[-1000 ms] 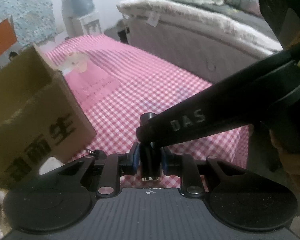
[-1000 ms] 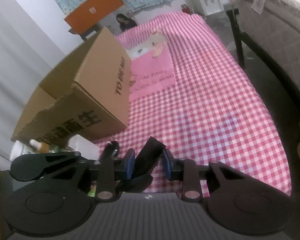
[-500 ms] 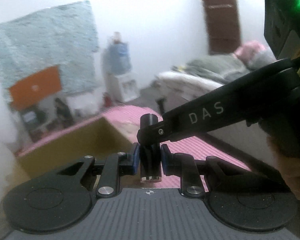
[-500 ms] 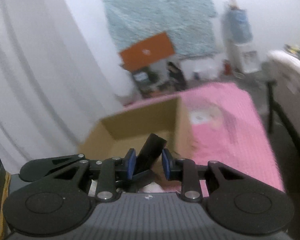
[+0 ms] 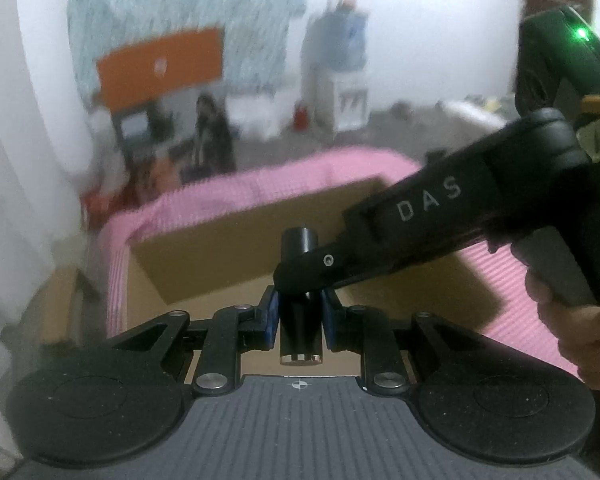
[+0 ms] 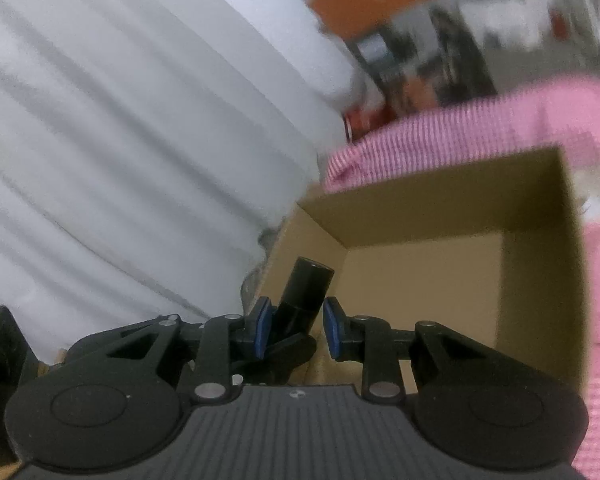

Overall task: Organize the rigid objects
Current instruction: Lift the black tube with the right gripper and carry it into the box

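Above the open cardboard box [image 6: 440, 208], items as I read them from my remote station, left to right:

1. White curtain [image 6: 120, 140], hanging left of the box. Not part of the job.
2. Left gripper [image 5: 299, 316], over the near edge of the box. Jaws narrow, both blue pads clamped on the black cylinder [image 5: 300, 340].
3. Black cylinder, the task's thing: short, rigid, with a metal end cap towards my camera. It is carried clear above the box opening and touches neither wall nor floor of it.
4. Right gripper [image 6: 296, 324], also over the box, its arm crossing in from the right side. Jaws narrow about the same cylinder, which sits tilted between them. The left pad lies on it; beside the right pad I see a thin sliver, so I cannot tell whether that pad bears.
5. A hand [image 5: 580, 332], right of the box, on the right gripper's handle.
6. Pink checked cloth [image 6: 460, 120], under and beyond the box.
7. Orange panel [image 5: 160, 64], well behind the box, blurred.

Step in hand, by my judgement: transport finished or nearly so, with the piece poised for stowing. The visible part of the box floor looks bare.

Next move calls for: lowering the cylinder inside the walls, then parting both pairs of jaws together, so that neither pair drags it askew
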Action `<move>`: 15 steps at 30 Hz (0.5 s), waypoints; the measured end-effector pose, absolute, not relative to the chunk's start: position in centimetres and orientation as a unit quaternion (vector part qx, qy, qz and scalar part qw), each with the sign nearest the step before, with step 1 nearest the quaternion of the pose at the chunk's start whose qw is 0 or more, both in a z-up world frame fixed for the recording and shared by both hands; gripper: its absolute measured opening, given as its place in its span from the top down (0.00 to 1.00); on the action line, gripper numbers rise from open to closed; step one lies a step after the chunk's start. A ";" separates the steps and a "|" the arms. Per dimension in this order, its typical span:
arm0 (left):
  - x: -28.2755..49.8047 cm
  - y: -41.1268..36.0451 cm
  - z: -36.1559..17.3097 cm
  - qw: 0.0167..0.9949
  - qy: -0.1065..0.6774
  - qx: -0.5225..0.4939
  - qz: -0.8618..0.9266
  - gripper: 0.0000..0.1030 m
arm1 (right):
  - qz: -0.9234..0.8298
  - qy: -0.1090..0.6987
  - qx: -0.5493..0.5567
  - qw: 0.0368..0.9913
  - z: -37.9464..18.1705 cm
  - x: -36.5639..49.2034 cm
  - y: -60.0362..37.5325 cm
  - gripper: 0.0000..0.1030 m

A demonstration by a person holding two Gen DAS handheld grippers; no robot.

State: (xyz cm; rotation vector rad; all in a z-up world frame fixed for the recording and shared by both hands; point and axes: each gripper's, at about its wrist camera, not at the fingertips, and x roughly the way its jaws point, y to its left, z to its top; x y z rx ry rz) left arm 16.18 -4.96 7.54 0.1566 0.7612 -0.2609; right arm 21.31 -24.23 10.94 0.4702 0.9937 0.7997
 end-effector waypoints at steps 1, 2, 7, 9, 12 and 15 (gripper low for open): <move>17.1 -4.3 7.0 0.913 0.383 0.074 -0.121 0.79 | 0.367 0.478 0.225 0.766 10.1 22.9 -23.6 0.71; 18.4 -4.1 6.3 0.908 0.397 0.073 -0.115 0.79 | 0.363 0.496 0.232 0.754 9.1 24.3 -23.1 0.71; 20.6 -3.0 3.8 0.897 0.423 0.107 -0.066 0.75 | 0.348 0.554 0.252 0.713 4.8 30.3 -20.2 0.69; 20.9 -2.9 3.4 0.898 0.420 0.119 -0.051 0.67 | 0.341 0.569 0.258 0.702 3.2 31.6 -19.4 0.68; 20.1 -2.4 4.1 0.906 0.407 0.103 -0.058 0.53 | 0.328 0.580 0.241 0.706 2.1 32.3 -18.4 0.68; 18.8 -2.1 5.3 0.915 0.388 0.095 -0.054 0.45 | 0.331 0.572 0.241 0.711 2.6 32.0 -18.7 0.67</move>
